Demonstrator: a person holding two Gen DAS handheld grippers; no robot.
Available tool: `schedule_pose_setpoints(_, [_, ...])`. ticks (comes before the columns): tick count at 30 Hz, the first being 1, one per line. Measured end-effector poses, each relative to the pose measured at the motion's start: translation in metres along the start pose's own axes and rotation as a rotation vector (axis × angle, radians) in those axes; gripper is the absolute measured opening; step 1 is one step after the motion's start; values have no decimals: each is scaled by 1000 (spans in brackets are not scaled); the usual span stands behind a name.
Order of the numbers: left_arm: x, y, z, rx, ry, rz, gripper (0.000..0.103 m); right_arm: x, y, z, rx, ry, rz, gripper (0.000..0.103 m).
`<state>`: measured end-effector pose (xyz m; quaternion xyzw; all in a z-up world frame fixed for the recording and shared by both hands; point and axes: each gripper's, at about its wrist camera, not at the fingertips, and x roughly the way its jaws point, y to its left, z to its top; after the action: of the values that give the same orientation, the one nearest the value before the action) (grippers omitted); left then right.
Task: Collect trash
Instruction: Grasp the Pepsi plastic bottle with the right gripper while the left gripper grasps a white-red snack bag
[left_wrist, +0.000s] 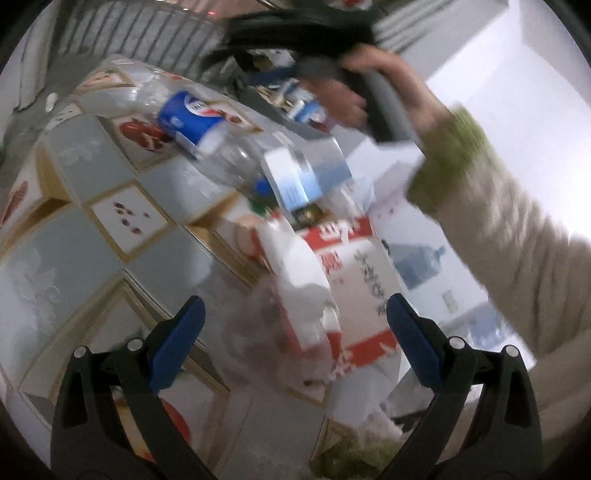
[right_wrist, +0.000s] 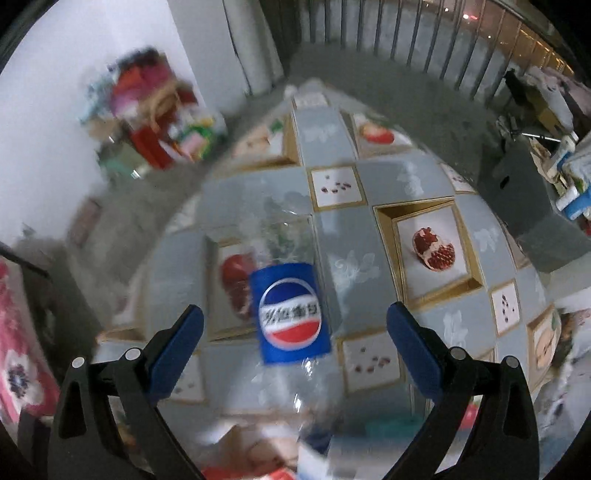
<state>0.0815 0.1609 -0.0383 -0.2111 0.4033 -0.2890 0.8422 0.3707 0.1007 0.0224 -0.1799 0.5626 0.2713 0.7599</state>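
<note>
A clear plastic bottle (left_wrist: 229, 155) with a blue cola label lies on its side on the patterned table; its blue cap (left_wrist: 263, 185) points toward a heap of trash. In the right wrist view the bottle (right_wrist: 290, 314) lies between and just beyond my right gripper's (right_wrist: 295, 310) wide-apart fingers, and I see no contact. My left gripper (left_wrist: 295, 302) is open over a red-and-white carton (left_wrist: 354, 288) and crumpled clear plastic (left_wrist: 266, 332). A hand (left_wrist: 343, 96) in a beige and green sleeve holds the right gripper's grey handle at the top of the left wrist view.
The tablecloth (right_wrist: 424, 184) has grey squares and pomegranate pictures. A white box (left_wrist: 424, 266) printed with a water jug lies under the sleeve. A dark grey bin (right_wrist: 517, 206) stands to the right of the table. Colourful packages (right_wrist: 147, 122) are piled by the white wall, with railings behind.
</note>
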Motion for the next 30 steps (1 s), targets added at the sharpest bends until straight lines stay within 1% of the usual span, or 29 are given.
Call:
schedule_pose_setpoints(3, [11, -8, -4, 26, 32, 23, 75, 21, 1, 9, 3, 44, -16, 97])
schedule_pose_setpoints(5, [24, -8, -4, 20, 63, 44, 67, 31, 1, 12, 10, 74, -17, 97])
schedule_pose_setpoints(8, [33, -10, -2, 25, 79, 68, 65, 44, 5, 15, -1, 105, -20, 97])
schedule_pose_setpoints(10, [34, -12, 0, 33, 78, 62, 64, 52, 7, 17, -13, 117, -23, 95])
schedule_pose_setpoints(12, [34, -13, 3, 44, 70, 81, 61, 58, 10, 17, -18, 128, -31, 91])
schedule_pose_setpoints(13, [35, -13, 5, 49, 68, 91, 57, 62, 10, 17, -15, 137, -30, 91])
schedule_pose_setpoints(14, [37, -13, 7, 47, 69, 98, 53, 64, 11, 17, -14, 142, -29, 88])
schedule_pose_setpoints(15, [40, -11, 9, 39, 72, 102, 52, 68, 11, 17, -11, 152, -28, 85])
schedule_pose_setpoints(17, [43, -8, 12, 25, 75, 98, 42, 74, 11, 17, -5, 168, -25, 82])
schedule_pose_setpoints(19, [46, -4, 15, 7, 78, 89, 39, 78, 13, 17, -2, 179, -20, 76])
schedule_pose_setpoints(21, [49, 0, 16, -4, 73, 88, 37, 81, 13, 16, 4, 186, -5, 67])
schedule_pose_setpoints(22, [49, 1, 17, -7, 69, 90, 36, 82, 12, 16, 8, 185, -1, 63])
schedule_pose_setpoints(23, [49, 3, 18, -15, 62, 89, 35, 81, 12, 16, 15, 180, -3, 62])
schedule_pose_setpoints(27, [44, 17, 19, -61, 37, 60, 32, 75, 12, 17, 29, 146, 14, 62])
schedule_pose_setpoints(30, [40, 23, 22, -84, 5, 35, 27, 57, 9, 17, 49, 88, 39, 61])
